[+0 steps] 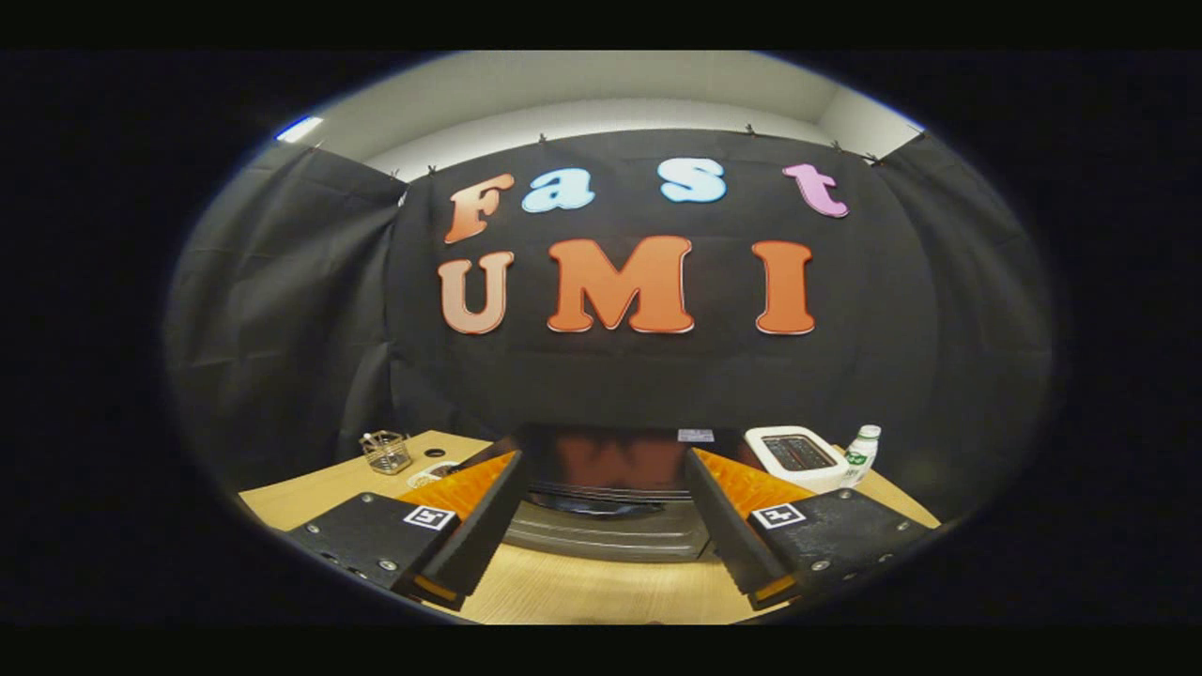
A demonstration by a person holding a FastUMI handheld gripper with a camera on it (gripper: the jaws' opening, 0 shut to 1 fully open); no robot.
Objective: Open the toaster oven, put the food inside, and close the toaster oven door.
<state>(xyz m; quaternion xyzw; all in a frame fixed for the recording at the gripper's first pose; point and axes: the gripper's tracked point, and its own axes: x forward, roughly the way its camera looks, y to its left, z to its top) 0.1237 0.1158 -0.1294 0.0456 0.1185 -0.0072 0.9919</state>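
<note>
Gripper view looks level across a wooden counter [601, 587] toward the toaster oven [610, 507], a dark, low box that sits just ahead of the gripper [601, 502] and shows in the gap between its two fingers. The jaws stand spread wide with nothing between them, each finger flanking one side of the oven's front. The door looks closed, its glossy dark panel reflecting the wall behind, with what seems to be a handle bar running across the front above a paler lower band; I cannot tell exactly where the handle ends. No food is clearly identifiable from here, so the item to load is uncertain. To the right, beyond the right finger, sit a white slot toaster [798, 457] and, just beside it, a small bottle with a green label [861, 453]; to the left, beyond the left finger, a little wire basket [386, 452] and a pale round thing near it. The task appears to be at its start, with the door yet to be opened. The main risk is a poor grip on the handle: jaws closing too high or too low would slip off the smooth front, and a pull that is not square could drag the light oven across the counter rather than swing the door. A wide swing to the right could also tip the bottle.
</note>
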